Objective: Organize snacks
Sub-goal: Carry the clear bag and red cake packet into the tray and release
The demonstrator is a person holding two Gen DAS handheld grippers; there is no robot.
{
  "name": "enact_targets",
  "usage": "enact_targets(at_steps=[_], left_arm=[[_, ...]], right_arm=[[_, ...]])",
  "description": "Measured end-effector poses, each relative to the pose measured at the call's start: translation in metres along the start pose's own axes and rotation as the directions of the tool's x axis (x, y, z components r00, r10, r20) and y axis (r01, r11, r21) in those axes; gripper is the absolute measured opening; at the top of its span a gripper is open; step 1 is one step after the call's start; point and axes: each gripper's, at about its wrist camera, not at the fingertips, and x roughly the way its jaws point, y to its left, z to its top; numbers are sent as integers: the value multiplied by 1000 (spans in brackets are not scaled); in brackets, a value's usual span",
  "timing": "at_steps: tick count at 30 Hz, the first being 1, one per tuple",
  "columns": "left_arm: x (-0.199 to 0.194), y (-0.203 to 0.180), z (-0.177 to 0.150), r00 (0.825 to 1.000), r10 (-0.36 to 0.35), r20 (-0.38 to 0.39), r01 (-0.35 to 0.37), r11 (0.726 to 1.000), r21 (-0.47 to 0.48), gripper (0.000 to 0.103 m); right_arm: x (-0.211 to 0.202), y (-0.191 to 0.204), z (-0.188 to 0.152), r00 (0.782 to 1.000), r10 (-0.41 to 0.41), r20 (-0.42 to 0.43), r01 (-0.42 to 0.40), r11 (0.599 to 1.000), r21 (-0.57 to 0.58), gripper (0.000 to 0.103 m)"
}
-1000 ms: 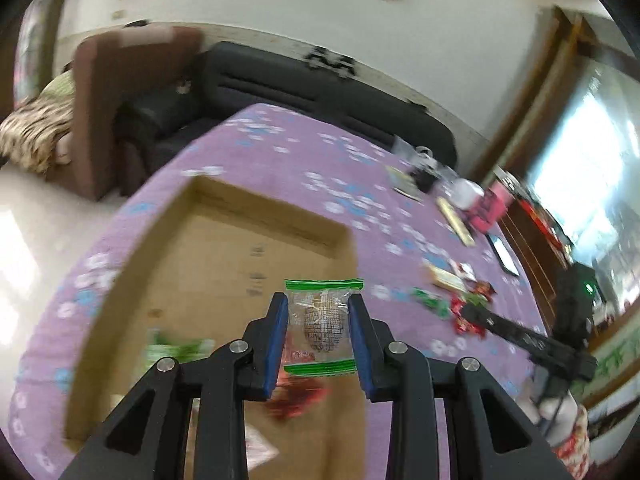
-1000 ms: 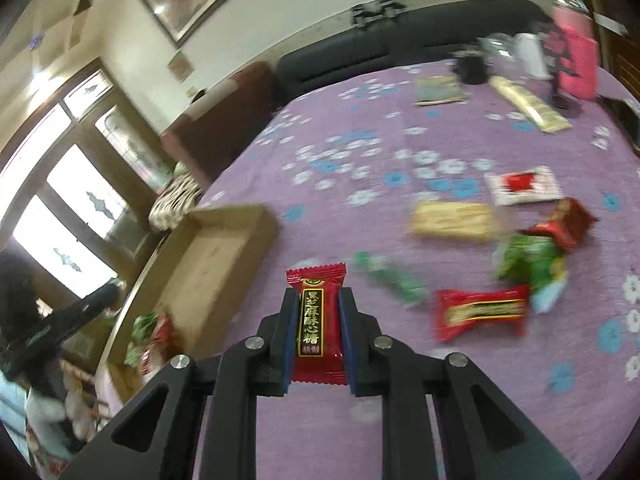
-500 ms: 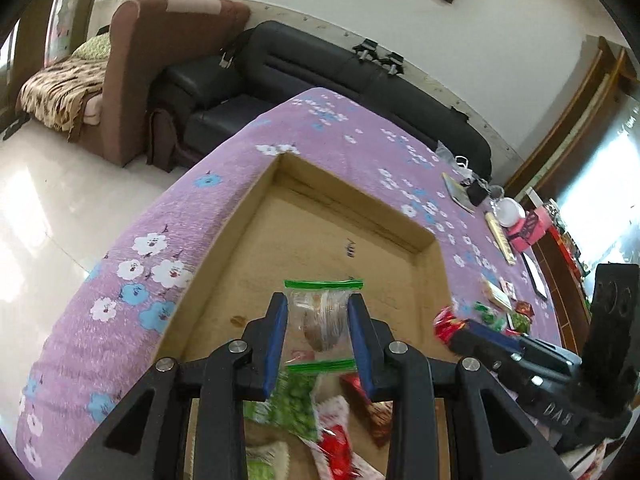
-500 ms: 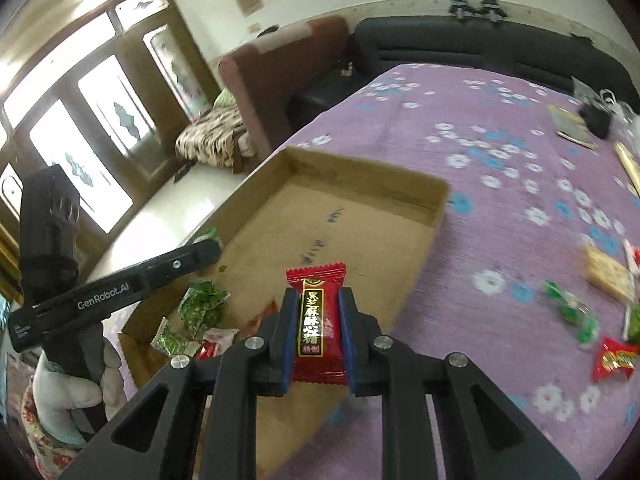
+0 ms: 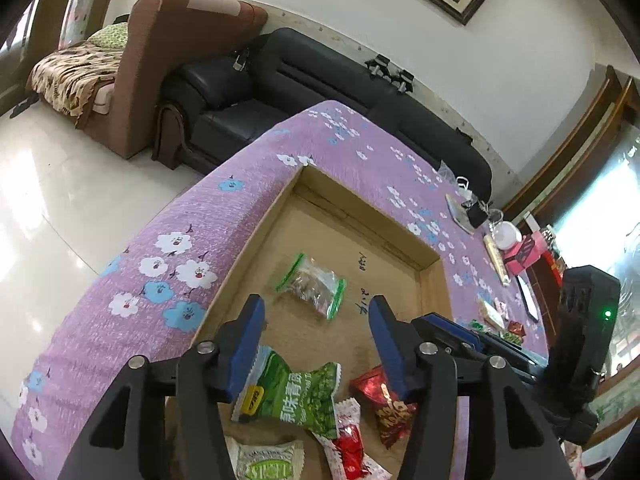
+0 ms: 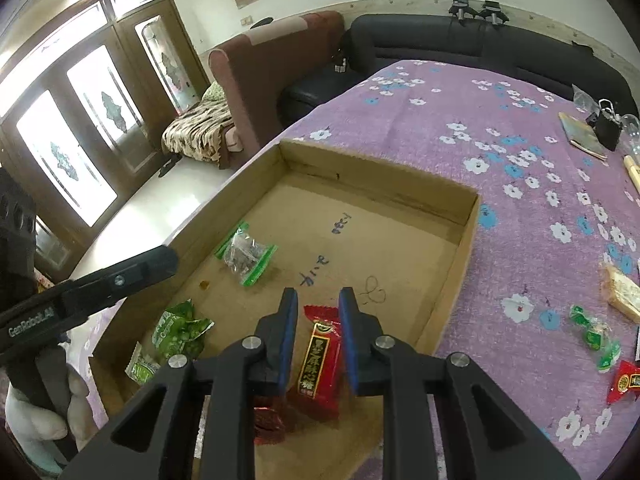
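Note:
A shallow cardboard box (image 5: 430, 276) (image 6: 466, 240) lies on the purple flowered tablecloth. My left gripper (image 5: 316, 328) is open and empty above the box. A clear green-edged snack bag (image 5: 312, 285) (image 6: 246, 254) lies on the box floor just beyond it. My right gripper (image 6: 318, 322) is open over the box's near end, with a red candy packet (image 6: 320, 356) between its jaws, free of both pads. Green pea packets (image 5: 296, 394) (image 6: 178, 334) and red packets (image 5: 384, 404) lie at the near end.
Loose snacks lie on the cloth right of the box: a green candy (image 6: 596, 336), a red packet (image 6: 624, 380), a biscuit pack (image 6: 622, 288). A pink box (image 5: 524, 254) and a white jar (image 5: 506, 236) stand far right. Sofas (image 5: 320, 80) stand behind the table.
My left gripper has opened and the clear green-edged bag has dropped onto the box floor. My right gripper has opened and the red packet sits loose between its jaws.

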Motion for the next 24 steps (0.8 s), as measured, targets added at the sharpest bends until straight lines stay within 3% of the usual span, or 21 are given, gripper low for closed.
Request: enact_targets(at_steps=[11, 19, 24], left_arm=[[-23, -16, -16, 999, -19, 32, 20, 1000, -8, 68], [-69, -3, -36, 991, -14, 130, 30, 992, -122, 71], [-95, 15, -53, 982, 25, 187, 16, 976, -216, 75]], right_arm=[[-33, -35, -11, 999, -5, 39, 1, 996, 94, 34], [-63, -59, -37, 998, -13, 59, 4, 989, 146, 35], [-88, -66, -60, 994, 37, 105, -59, 975, 214, 39]])
